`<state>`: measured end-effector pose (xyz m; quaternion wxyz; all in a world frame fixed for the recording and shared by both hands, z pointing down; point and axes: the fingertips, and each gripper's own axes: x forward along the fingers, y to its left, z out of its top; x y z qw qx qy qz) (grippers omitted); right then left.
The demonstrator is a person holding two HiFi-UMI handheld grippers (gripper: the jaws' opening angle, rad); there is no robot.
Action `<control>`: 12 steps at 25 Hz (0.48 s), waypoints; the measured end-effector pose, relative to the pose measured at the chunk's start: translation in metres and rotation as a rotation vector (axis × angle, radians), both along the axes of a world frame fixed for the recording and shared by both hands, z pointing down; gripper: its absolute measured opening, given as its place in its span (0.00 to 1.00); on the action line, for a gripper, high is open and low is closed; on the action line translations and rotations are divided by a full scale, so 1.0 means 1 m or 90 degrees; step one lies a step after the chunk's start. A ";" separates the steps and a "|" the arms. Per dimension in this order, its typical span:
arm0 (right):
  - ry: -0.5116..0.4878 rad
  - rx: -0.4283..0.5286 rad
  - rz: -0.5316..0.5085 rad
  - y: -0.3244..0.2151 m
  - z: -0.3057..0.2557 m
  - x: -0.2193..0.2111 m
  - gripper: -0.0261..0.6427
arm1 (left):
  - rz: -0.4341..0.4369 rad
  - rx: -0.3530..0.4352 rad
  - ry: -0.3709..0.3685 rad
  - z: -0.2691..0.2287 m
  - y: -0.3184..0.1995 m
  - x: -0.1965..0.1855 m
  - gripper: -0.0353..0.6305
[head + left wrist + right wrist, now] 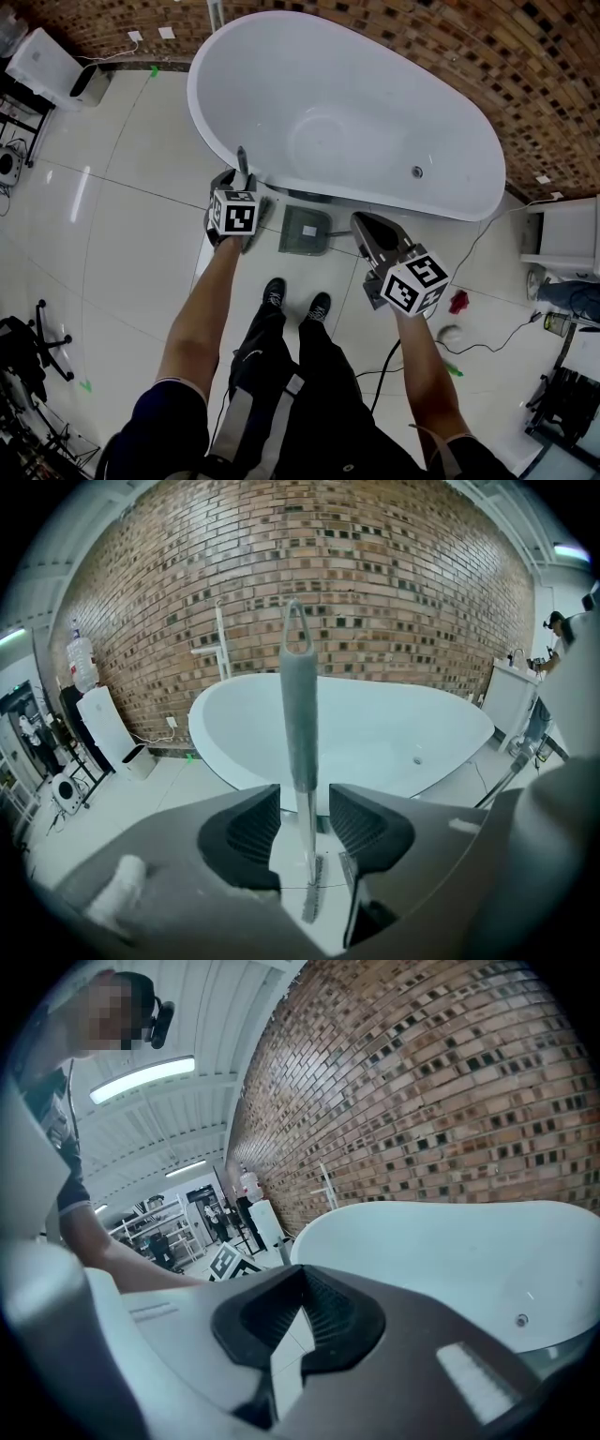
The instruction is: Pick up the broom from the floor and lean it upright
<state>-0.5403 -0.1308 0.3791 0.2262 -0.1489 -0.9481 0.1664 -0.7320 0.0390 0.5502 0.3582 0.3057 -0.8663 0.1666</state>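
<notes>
The broom's grey handle stands upright against the white bathtub's rim, its loop end on top and its bristles down on the tiled floor. My left gripper is open around the handle, with a gap between the handle and each pad. In the head view the handle's top pokes up just beyond the left gripper at the tub's near edge. My right gripper hovers to the right over the floor. Its jaws are shut with nothing between them.
A grey dustpan lies on the floor between the grippers, in front of the tub. A red object and a black cable lie right of my feet. A white cabinet stands at the right, a white appliance at the far left, and the brick wall behind.
</notes>
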 end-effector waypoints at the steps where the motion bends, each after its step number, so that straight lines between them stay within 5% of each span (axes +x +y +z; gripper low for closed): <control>1: 0.000 0.000 0.000 0.000 0.000 0.000 0.04 | -0.001 0.003 0.002 0.000 0.001 0.003 0.31; 9: -0.024 0.000 0.004 0.010 -0.015 -0.004 0.04 | 0.017 0.073 0.014 -0.034 0.002 0.041 0.29; 12: -0.041 -0.011 0.015 0.014 -0.025 -0.006 0.04 | 0.033 0.106 0.006 -0.061 0.000 0.058 0.10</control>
